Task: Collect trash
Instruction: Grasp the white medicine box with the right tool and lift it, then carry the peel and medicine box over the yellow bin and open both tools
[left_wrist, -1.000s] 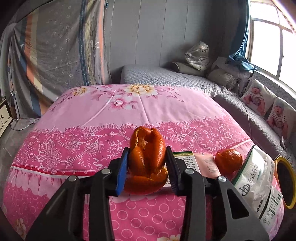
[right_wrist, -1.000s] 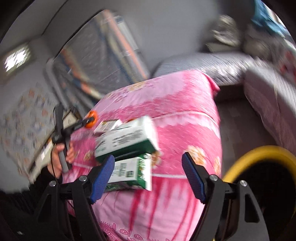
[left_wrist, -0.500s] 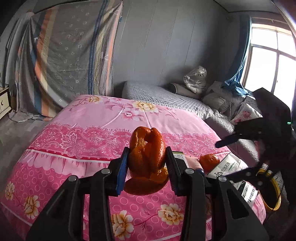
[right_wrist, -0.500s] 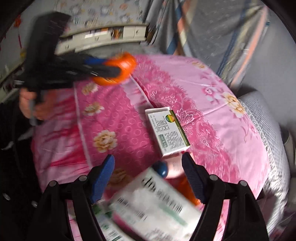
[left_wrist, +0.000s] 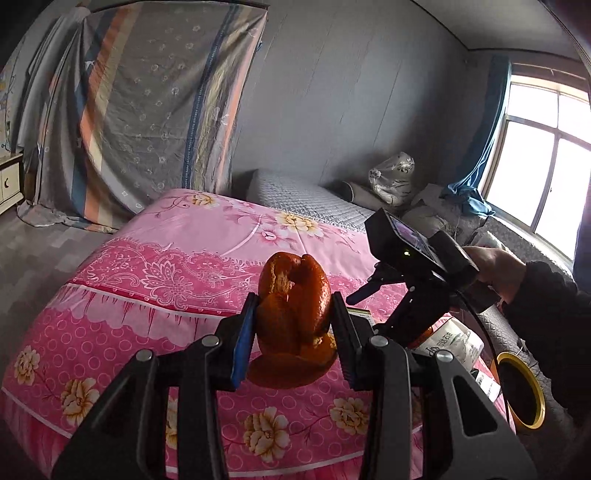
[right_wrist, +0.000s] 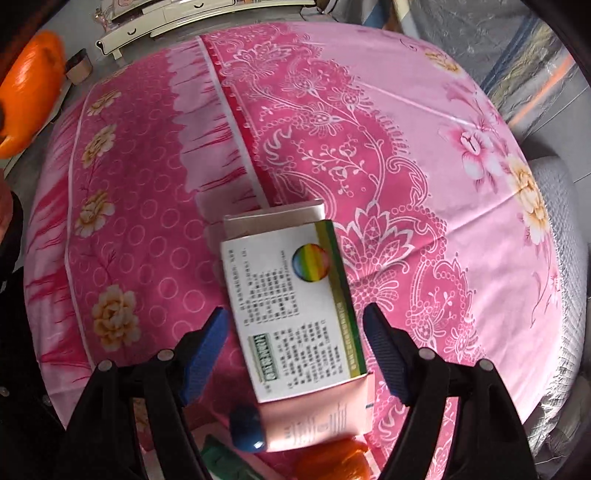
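- Pink floral bedspread: broad bare stretch beyond my claws.
- Left claw: pinching orange peel above the bed's near edge.
- Right claw: spread, straddling white box; pink tube underneath.

A pink bedspread with white scrolls, circles and yellow flowers carries a white box with a green edge and rainbow dot, near a pink tube with a blue cap.
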